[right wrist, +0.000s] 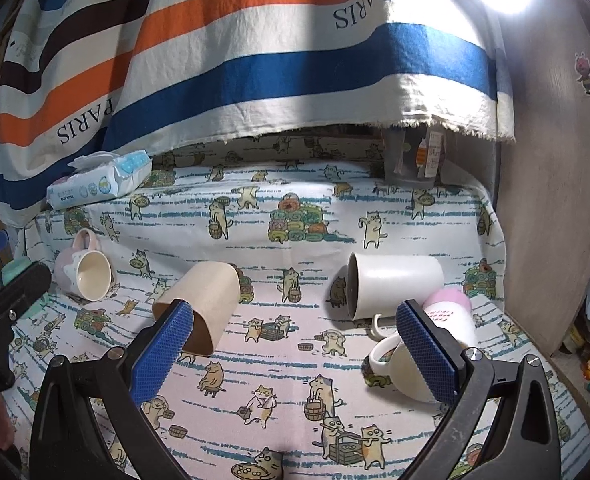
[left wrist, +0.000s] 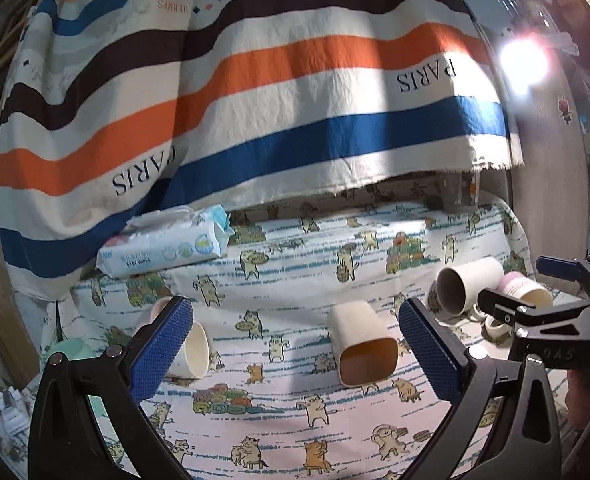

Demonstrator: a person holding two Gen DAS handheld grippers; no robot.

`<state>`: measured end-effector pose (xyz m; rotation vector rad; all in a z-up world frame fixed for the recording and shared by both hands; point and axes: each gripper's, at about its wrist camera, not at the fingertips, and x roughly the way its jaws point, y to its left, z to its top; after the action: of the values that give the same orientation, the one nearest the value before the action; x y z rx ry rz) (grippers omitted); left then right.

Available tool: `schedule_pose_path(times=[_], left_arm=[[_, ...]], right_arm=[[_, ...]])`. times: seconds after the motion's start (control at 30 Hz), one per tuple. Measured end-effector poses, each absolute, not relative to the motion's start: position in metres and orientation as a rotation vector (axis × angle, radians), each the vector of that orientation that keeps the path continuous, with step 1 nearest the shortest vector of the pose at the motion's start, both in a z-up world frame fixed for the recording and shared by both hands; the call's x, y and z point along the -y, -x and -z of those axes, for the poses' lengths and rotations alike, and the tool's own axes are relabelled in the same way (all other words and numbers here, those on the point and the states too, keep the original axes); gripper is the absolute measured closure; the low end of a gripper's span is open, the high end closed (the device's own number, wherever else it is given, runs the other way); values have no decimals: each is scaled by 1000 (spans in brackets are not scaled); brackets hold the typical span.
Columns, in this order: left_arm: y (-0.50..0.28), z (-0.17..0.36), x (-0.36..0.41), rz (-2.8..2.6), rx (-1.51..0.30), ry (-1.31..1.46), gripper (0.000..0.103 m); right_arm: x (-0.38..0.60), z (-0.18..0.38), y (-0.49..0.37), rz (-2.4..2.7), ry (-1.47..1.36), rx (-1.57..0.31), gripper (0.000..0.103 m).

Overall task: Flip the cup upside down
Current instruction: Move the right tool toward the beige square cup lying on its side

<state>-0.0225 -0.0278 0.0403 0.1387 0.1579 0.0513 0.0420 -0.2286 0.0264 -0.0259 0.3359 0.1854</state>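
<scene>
Nearest your left lens, your left tool [left wrist: 293,344] stood spread and empty at the lower centre of its frame. The beige cup [left wrist: 361,350] lay on its side on the cat-print bench [left wrist: 295,412] between the blue pads, mouth toward you. Your right tool [right wrist: 293,346] was likewise spread, holding nothing; the white mug [right wrist: 395,286] lay tipped at right of centre in its frame. My judgement: you should have closed across the beige cup's flat walls mid-body, lifted clear, then rotated mouth-down before release.

Beige square cup [left wrist: 361,346], lying sideways
</scene>
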Motion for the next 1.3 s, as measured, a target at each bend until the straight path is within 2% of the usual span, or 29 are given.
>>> schedule_pose_path(times=[0.43, 0.7, 1.0, 1.3], left_arm=[[32, -77, 18, -103, -124, -92, 0], [30, -77, 11, -130, -112, -112, 0], [28, -97, 14, -134, -41, -156, 0], [-14, -128, -13, -107, -42, -52, 0]], right_arm=[[217, -64, -16, -188, 113, -264, 1], [211, -71, -13, -201, 112, -251, 1], [212, -82, -20, -223, 65, -270, 1], [210, -130, -59, -252, -47, -389, 1]])
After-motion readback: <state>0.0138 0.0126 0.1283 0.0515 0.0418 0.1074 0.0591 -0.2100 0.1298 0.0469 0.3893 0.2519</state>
